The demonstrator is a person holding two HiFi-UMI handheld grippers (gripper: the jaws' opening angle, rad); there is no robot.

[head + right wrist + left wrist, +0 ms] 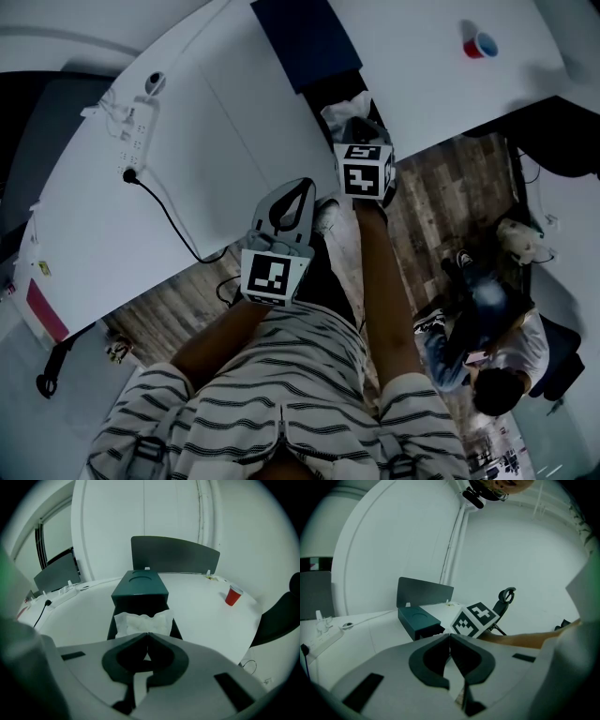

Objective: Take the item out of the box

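Inside box (139, 590), R gripper view: paper (143, 622)

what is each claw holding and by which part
Nothing in the left claw, which is shut. The right claw is shut, apparently pinching the white item by its near edge, above the dark box.

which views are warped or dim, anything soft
Head view: fisheye bends the edge of the white table, floor dim. Left gripper view: dark round vignette, greenish cast, the left hand-held gripper soft up close. Right gripper view: same vignette, dark box and red cup fairly sharp.
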